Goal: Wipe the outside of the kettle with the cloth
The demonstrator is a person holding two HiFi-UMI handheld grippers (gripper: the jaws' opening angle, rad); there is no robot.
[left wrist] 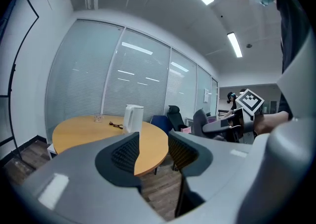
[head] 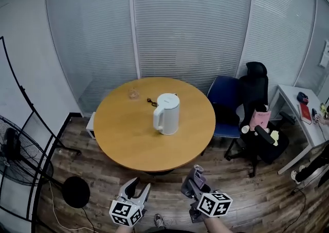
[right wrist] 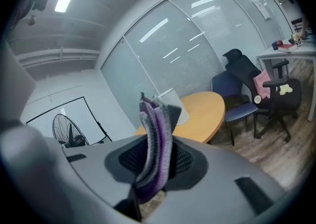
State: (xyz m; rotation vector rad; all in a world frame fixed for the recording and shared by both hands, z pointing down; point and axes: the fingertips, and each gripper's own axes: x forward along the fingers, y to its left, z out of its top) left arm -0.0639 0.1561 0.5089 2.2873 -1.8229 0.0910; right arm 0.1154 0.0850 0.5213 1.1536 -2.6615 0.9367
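Observation:
A white kettle stands upright near the middle of the round wooden table; it also shows in the left gripper view as the kettle and, partly hidden, in the right gripper view as the kettle. My left gripper hangs open and empty over the floor before the table's near edge; the gap between its pads is bare. My right gripper, beside it, is shut on a folded purple-grey cloth that sticks up between the jaws.
On the table's far side lie a small glass and a dark small item. A blue chair and a black office chair stand right of the table. A fan and round stand base are at left.

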